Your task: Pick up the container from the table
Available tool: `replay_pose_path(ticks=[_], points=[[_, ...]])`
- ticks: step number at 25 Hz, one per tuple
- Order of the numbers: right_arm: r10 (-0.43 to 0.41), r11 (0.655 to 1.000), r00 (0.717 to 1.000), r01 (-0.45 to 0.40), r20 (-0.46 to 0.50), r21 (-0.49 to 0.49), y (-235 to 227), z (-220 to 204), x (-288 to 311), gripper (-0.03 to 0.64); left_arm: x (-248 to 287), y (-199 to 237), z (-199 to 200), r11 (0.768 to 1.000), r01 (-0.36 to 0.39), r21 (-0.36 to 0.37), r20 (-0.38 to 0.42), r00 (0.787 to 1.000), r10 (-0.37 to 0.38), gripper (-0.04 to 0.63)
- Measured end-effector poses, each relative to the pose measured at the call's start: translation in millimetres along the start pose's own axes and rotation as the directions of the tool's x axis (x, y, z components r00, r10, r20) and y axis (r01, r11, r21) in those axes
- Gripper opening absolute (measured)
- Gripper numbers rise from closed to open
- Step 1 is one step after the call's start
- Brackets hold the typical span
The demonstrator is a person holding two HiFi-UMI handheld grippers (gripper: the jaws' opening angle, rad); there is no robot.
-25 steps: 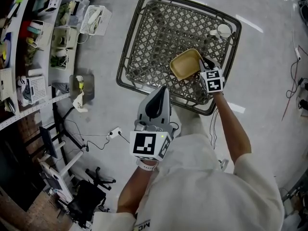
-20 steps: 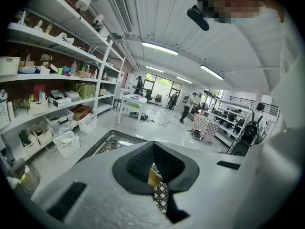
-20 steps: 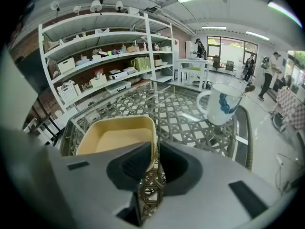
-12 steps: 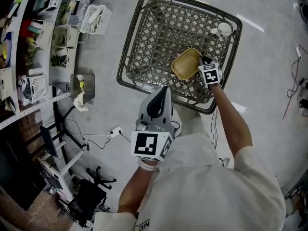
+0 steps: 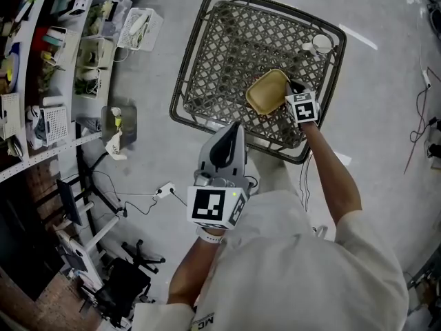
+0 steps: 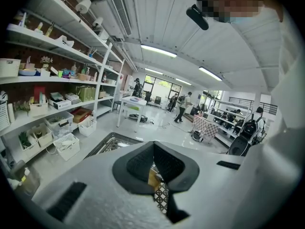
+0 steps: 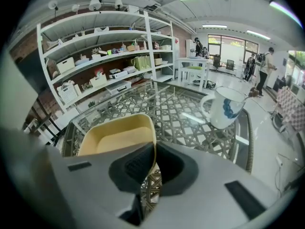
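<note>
The yellow container, a shallow rounded tray, sits over the near right part of the lattice table. My right gripper is shut on its right rim; in the right gripper view the container rim is pinched between the black pads at the right gripper. My left gripper hovers short of the table's near edge, close to my body, shut with nothing in it. The left gripper view shows a sliver of the table past its pads.
A white mug with a blue mark stands at the table's far right corner. Shelves with bins line the left side. Cables and a power strip lie on the floor, and a chair base at lower left.
The right gripper and the container it holds have shifted slightly away from me, mostly in the first half second. The left gripper has stayed put.
</note>
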State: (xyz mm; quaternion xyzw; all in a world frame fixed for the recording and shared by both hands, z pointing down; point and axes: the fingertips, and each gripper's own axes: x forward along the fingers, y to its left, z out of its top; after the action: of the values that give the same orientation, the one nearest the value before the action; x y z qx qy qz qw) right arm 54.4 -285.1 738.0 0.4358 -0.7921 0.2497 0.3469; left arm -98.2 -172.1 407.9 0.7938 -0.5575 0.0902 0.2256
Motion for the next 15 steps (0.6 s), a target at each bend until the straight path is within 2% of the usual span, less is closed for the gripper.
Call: replay_pose_path(ticks=[9,15], points=[[0.035,0.997,0.991,-0.025,0.129,-0.074,19,51,-41,0.029,-9,-2,8,1.000,0.003,0.010,0.024,1.000,-0.003,0.014],[0.073,0.990,0.971,-0.044,0.229,-0.131,42,92,-84,0.029,-14,-10,13,1.000,0.018,0.014,0.048,0.999,-0.018,0.014]])
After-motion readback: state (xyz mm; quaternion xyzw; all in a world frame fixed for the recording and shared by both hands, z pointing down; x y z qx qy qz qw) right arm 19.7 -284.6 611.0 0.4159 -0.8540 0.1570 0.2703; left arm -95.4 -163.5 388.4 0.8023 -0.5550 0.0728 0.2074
